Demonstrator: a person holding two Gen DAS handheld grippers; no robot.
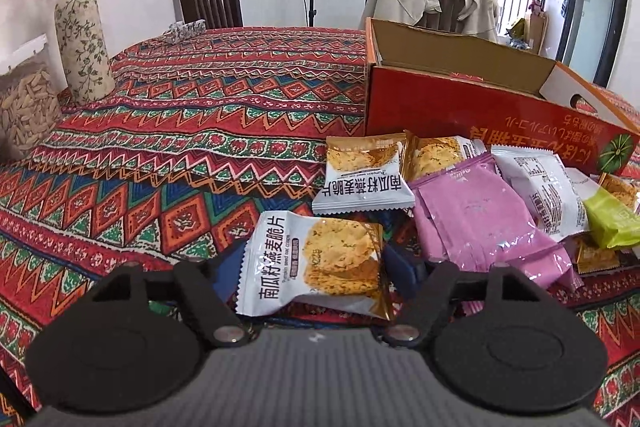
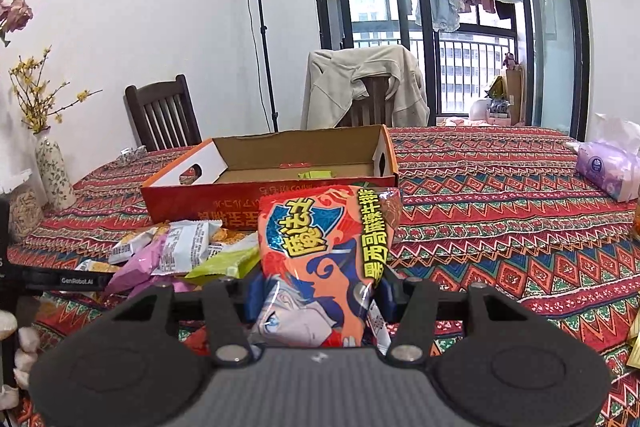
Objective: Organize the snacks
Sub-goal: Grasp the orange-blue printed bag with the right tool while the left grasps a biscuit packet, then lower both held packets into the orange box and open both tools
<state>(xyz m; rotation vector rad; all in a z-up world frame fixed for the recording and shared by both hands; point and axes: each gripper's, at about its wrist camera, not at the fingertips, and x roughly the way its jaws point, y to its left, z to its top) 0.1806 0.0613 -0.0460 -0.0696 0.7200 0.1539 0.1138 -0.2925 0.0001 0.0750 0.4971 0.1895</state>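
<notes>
My left gripper (image 1: 314,269) is shut on a white oat crisp packet (image 1: 316,263), held just above the tablecloth left of the snack pile. The pile holds another oat crisp packet (image 1: 362,175), a purple packet (image 1: 484,227) and a green packet (image 1: 612,219). The open orange cardboard box (image 1: 460,107) stands behind the pile. My right gripper (image 2: 318,291) is shut on an orange cartoon snack bag (image 2: 324,259), held upright in front of the box (image 2: 272,195). A green packet (image 2: 314,174) lies inside the box. The pile (image 2: 176,251) also shows in the right wrist view.
A flowered vase (image 1: 82,43) and a jar of seeds (image 1: 26,107) stand at the table's left edge. Two chairs, one draped with a beige jacket (image 2: 364,87), stand behind the table. A purple tissue pack (image 2: 608,167) sits at the right. A light stand (image 2: 262,27) rises by the wall.
</notes>
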